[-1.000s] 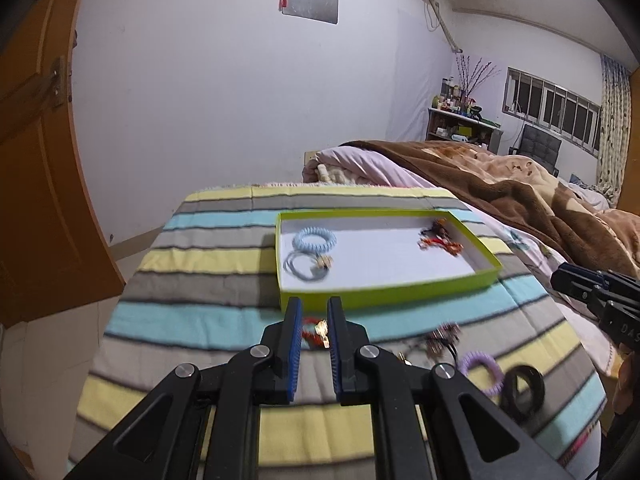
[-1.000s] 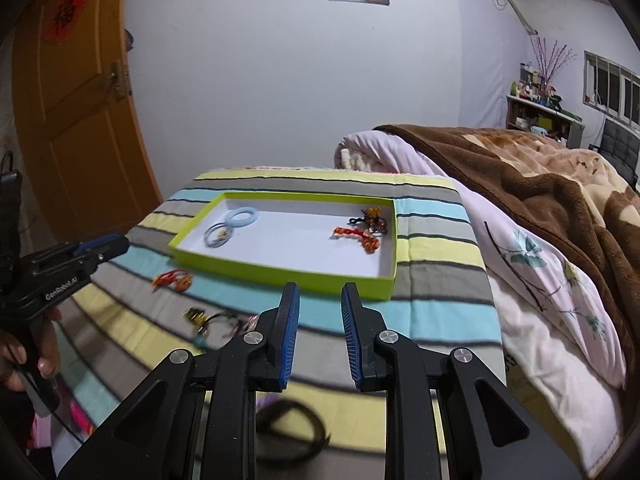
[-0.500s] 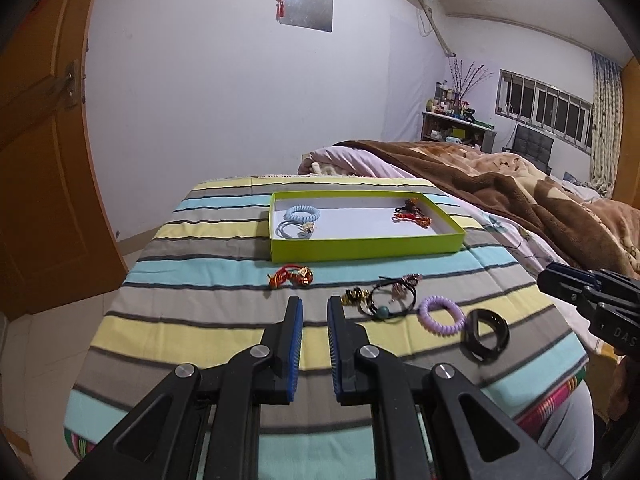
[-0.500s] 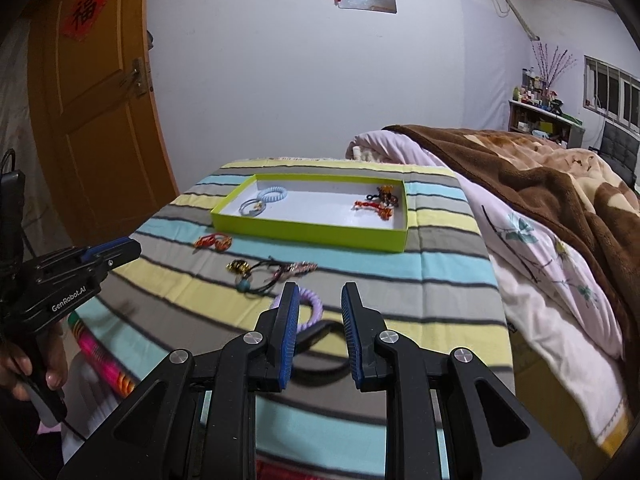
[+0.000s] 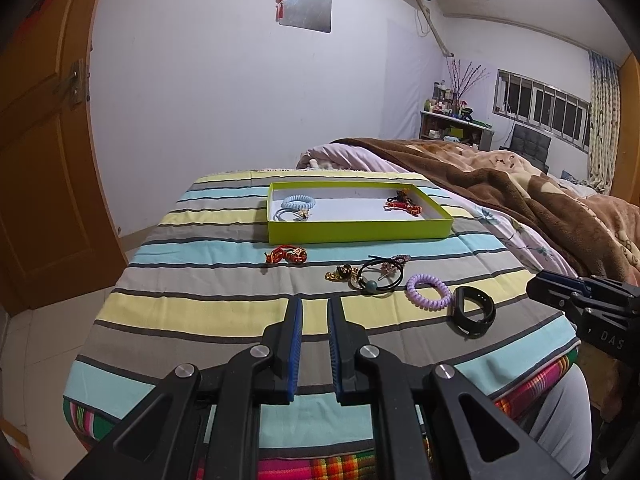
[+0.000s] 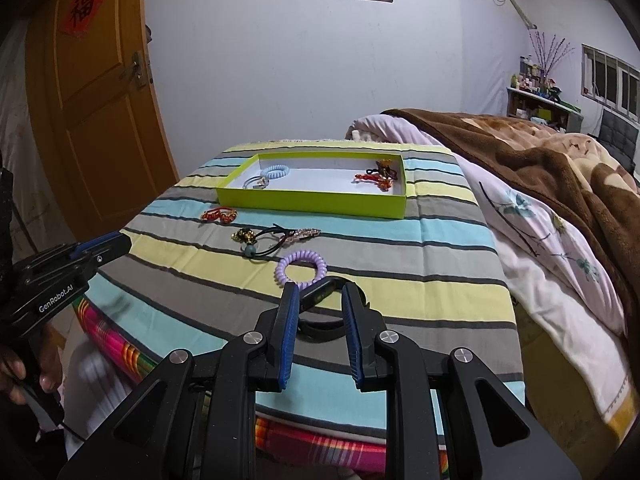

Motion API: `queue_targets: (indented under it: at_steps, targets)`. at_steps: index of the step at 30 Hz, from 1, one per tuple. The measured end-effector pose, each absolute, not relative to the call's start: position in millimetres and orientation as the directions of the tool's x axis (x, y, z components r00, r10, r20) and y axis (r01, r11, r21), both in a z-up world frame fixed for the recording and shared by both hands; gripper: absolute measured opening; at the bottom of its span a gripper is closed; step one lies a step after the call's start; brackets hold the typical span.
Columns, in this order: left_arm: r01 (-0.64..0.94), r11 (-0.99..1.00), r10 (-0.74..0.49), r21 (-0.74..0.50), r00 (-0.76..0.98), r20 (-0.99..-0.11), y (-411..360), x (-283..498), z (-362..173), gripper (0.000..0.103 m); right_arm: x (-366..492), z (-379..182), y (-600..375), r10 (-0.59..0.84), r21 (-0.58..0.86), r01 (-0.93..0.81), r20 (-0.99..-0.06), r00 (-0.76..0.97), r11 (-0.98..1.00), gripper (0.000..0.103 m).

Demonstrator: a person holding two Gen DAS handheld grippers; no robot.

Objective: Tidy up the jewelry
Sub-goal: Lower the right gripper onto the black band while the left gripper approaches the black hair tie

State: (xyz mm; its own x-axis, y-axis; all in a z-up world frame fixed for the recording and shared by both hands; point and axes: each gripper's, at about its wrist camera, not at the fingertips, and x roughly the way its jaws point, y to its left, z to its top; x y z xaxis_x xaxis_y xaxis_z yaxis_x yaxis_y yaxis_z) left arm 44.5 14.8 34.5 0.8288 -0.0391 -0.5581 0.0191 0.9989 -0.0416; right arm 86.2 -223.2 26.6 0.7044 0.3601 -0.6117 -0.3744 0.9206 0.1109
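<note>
A lime-green tray (image 5: 360, 235) (image 6: 312, 202) sits far back on the striped cloth. It holds a blue coil tie (image 5: 298, 201), a grey tie and red knotted pieces (image 5: 404, 205). Nearer lie a red knotted bracelet (image 5: 286, 255) (image 6: 219, 214), a black hair tie with a teal bead (image 5: 374, 278) (image 6: 260, 245), a purple coil (image 5: 428, 290) (image 6: 301, 267) and a black band (image 5: 472, 314) (image 6: 322, 331). My left gripper (image 5: 315, 308) is open by a narrow gap over bare cloth, holding nothing. My right gripper (image 6: 320, 294) hovers open short of the black band, which shows through the gap.
The striped cloth (image 5: 208, 312) covers a small table with its edge just below both grippers. A bed with a brown blanket (image 6: 560, 168) adjoins on the right. An orange door (image 6: 92, 92) stands at the left. A person's hand (image 6: 16, 368) holds the left gripper's handle.
Both grippers have drawn back from the tray toward the table's near edge, bringing the loose pieces on the cloth into view. Their jaw gaps look unchanged.
</note>
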Motion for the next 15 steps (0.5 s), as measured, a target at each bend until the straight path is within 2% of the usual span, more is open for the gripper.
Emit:
queue_targets:
  at_steps: [15]
  targets:
    - [0.053,0.997,-0.074,-0.052,0.796,-0.600,9,70,21,0.012,103,13,-225,0.356,0.125,-0.366,-0.643,0.678,0.922,0.023]
